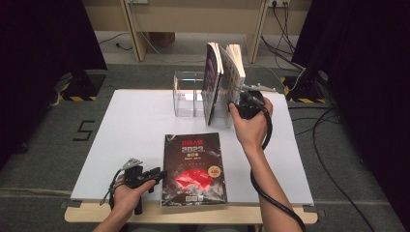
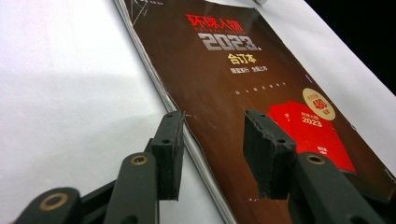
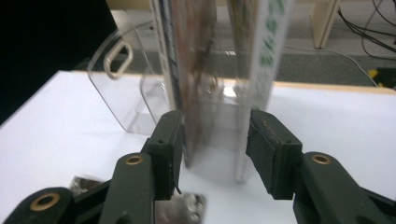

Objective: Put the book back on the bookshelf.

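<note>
Your left tongs (image 2: 212, 140) straddle the flat book's (image 2: 243, 93) edge, apart; your right tongs (image 3: 215, 140) gape around the upright books (image 3: 201, 70).

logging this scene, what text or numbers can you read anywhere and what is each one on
"2023" on the cover of the dark book lying flat on the table.
"2023" again, small, on the red books pictured on that cover.
"480" in the round gold sticker.
"5" marked on the grey floor.
The Chinese title lines on the cover are too uncertain to quote.
Green print on the upright book's spine is too blurred.
</note>
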